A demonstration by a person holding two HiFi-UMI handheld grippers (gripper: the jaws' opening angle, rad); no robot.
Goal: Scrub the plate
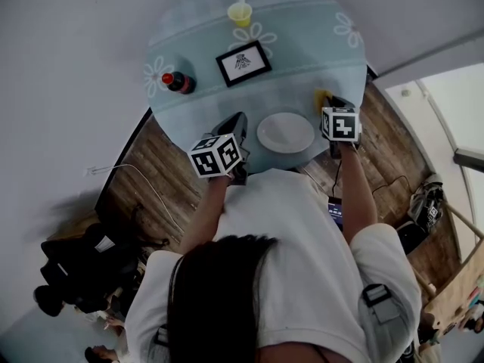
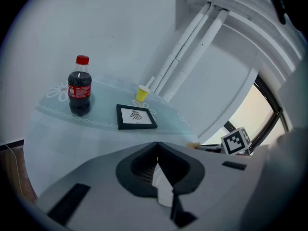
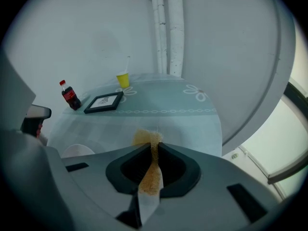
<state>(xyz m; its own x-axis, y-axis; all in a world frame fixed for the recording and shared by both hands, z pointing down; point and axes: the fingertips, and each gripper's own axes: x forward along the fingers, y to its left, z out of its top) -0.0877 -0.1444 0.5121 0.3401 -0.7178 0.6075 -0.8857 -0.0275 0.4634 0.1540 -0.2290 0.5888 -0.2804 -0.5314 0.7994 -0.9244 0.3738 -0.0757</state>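
There's the white plate (image 1: 285, 132), lying flat on the round table (image 1: 318, 44), close to the edge nearest the person and right between the two tools. Just off its right side, the right gripper (image 3: 153, 144) has its jaws pinched narrow on a yellow-brown scrub pad (image 3: 150, 177). The pad's frayed end pokes out past the tips, over the cloth, beside the plate and not on it. On the other side, the left gripper (image 2: 157, 147) hangs just left of the plate, jaws fully together, nothing between them. Further back on the cloth stand a cola bottle (image 1: 178, 82), a black picture frame (image 1: 243, 63) and, at the far side, a yellow cup (image 1: 240, 13).
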